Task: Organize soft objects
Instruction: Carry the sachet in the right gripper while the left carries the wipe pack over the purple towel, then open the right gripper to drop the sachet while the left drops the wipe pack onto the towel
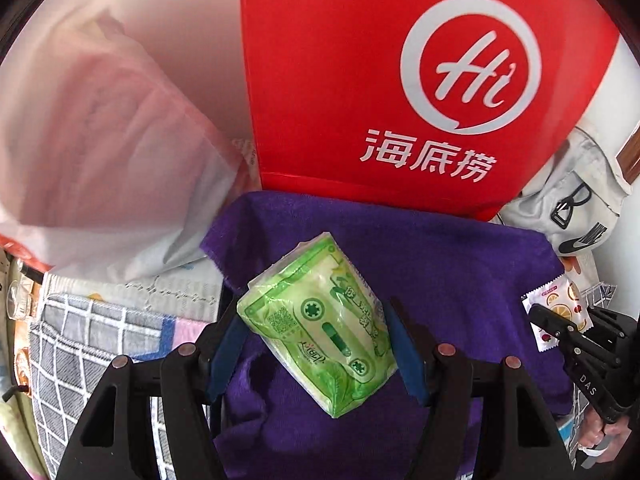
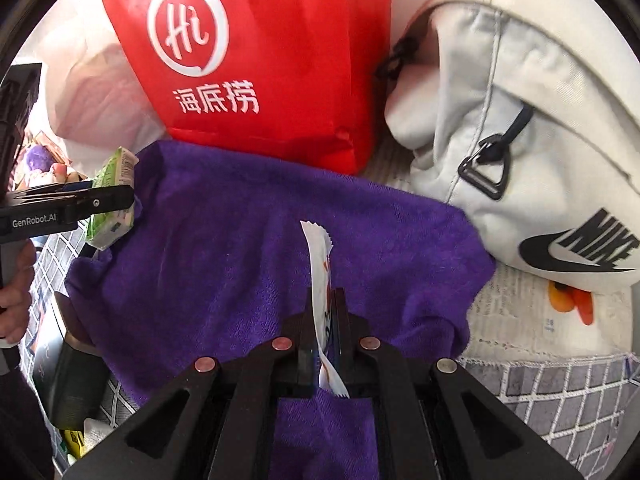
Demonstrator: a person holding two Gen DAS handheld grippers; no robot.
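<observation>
Purple towel (image 1: 440, 272) spread below a red bag (image 1: 340, 80), both claws above it.
Left claw (image 1: 320, 344) grips the green tissue pack (image 1: 320, 336), slanting toward 11 o'clock; right claw (image 2: 322, 304) pinches a white sachet (image 2: 318, 252) pointing to 12 o'clock.

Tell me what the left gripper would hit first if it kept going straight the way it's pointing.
Probably the purple terry towel spread beneath it. The left gripper already holds the green plastic tissue pack between its fingers, so the pack would likely touch the towel first. Depth is hard to judge.
</observation>
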